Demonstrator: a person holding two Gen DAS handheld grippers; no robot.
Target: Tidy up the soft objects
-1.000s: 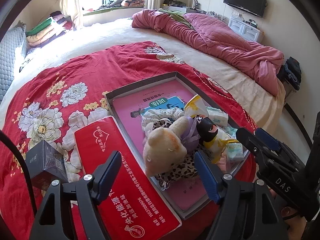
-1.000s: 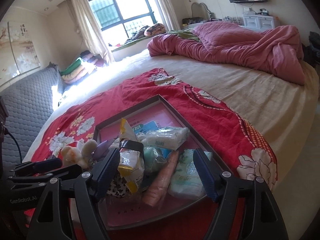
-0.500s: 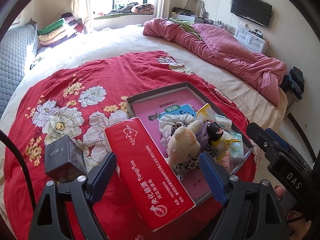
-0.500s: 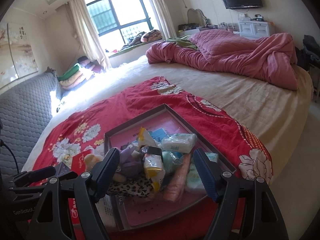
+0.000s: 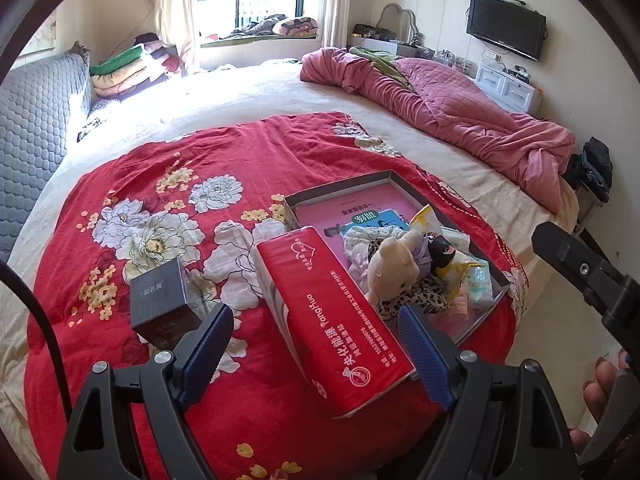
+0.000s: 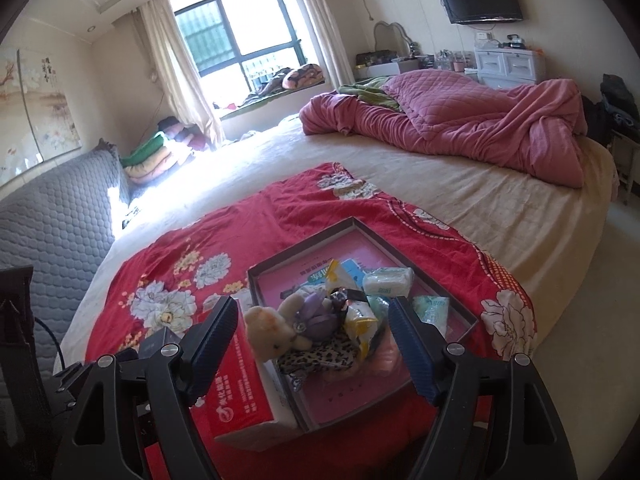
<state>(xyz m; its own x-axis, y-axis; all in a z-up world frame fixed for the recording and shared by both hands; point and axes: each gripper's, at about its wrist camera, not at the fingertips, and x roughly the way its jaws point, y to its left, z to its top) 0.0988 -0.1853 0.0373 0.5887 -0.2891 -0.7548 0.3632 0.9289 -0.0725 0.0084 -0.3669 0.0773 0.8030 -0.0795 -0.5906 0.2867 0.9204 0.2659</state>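
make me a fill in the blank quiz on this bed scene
1. The teddy lies inside the ____.
2. The red tissue pack lies on the ____ side of the tray, seen from the left wrist.
3. Both the left gripper and the right gripper are ____, holding nothing.
4. The dark box stands on the red ____.

Missing words: tray; left; open; blanket

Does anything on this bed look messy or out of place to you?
Yes. The soft things in the shallow tray, including the plush bear, lie jumbled at one end. The red tissue pack sits slanted, leaning on the tray's edge.
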